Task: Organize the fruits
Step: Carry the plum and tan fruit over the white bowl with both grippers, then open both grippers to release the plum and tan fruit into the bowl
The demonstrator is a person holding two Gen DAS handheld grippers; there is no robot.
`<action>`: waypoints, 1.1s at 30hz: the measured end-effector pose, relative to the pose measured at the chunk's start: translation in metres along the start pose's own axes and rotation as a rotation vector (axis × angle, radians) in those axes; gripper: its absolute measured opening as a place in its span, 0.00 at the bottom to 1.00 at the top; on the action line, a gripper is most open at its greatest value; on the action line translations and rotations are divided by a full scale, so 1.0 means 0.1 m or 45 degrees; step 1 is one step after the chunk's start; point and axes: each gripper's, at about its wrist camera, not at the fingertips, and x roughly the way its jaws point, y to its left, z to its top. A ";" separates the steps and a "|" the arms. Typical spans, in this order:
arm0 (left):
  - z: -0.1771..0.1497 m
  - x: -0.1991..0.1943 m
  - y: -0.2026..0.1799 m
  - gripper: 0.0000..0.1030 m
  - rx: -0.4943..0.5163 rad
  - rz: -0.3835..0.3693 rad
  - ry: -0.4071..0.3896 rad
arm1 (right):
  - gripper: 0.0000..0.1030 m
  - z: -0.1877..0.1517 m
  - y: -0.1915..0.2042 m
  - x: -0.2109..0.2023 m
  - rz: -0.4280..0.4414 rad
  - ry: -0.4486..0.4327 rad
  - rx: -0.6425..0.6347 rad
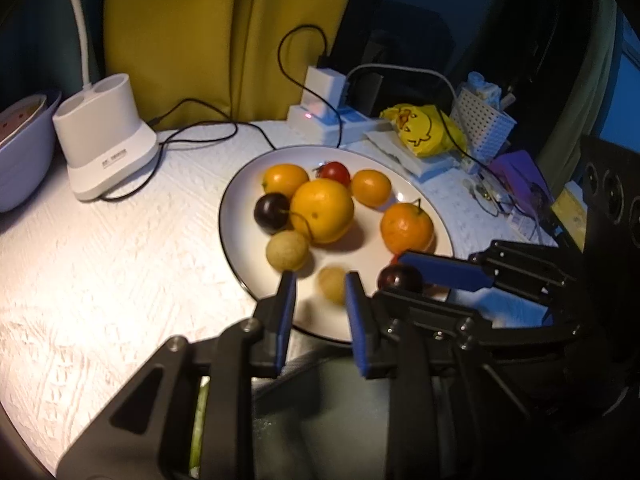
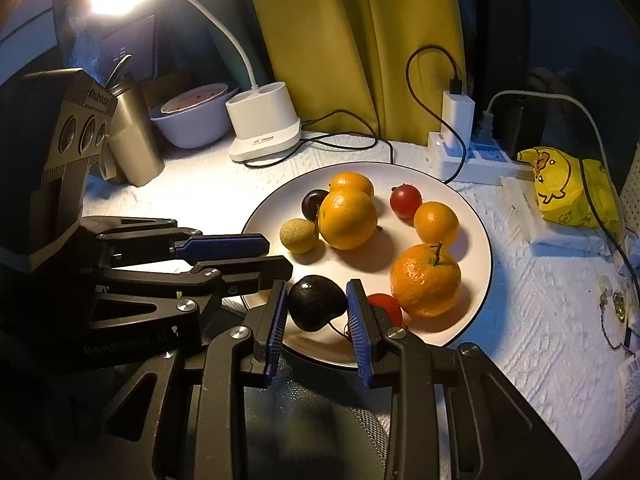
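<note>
A dark cherry is seen between the blue pads of the right tongs, at the near rim of the white plate; the tongs are drawn narrow around it, though whether the pads actually press on it cannot be told. Just right of these tongs a red cherry tomato lies against a stemmed mandarin.

In the left wrist view a blurred pale longan is seen just ahead of the narrowed left tongs, which are closed down with nothing gripped between the pads. A second longan lies beyond their left pad, touching a large orange and a second dark cherry. Farther on the plate lie two small oranges and another tomato.

Writing is present on the lamp base and on the casing of the left tongs, but it is too blurred to be read. A duck cartoon is printed on the yellow packet.

The surface is covered with a white embossed sheet and lit by a lamp. Behind it a yellow curtain, a power strip with chargers and a lavender bowl are seen.
</note>
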 end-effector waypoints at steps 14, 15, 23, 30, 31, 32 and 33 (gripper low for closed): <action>-0.07 -0.26 -0.01 0.40 -0.019 0.090 -0.047 | 0.31 0.01 0.05 -0.09 -0.036 -0.007 0.005; -0.08 -0.29 -0.01 0.41 -0.018 0.094 -0.051 | 0.31 0.00 0.06 -0.11 -0.037 -0.009 0.004; -0.19 -0.50 -0.03 0.41 -0.016 0.115 -0.073 | 0.31 -0.06 0.18 -0.27 -0.051 -0.021 -0.006; -0.31 -0.70 -0.08 0.42 -0.005 0.123 -0.098 | 0.31 -0.11 0.30 -0.43 -0.071 -0.034 -0.017; -0.32 -0.72 -0.09 0.42 -0.003 0.124 -0.102 | 0.31 -0.12 0.32 -0.45 -0.073 -0.036 -0.017; -0.34 -0.75 -0.09 0.42 -0.002 0.124 -0.105 | 0.31 -0.12 0.33 -0.47 -0.075 -0.038 -0.019; -0.36 -0.78 -0.10 0.42 0.000 0.128 -0.109 | 0.31 -0.13 0.35 -0.49 -0.078 -0.040 -0.020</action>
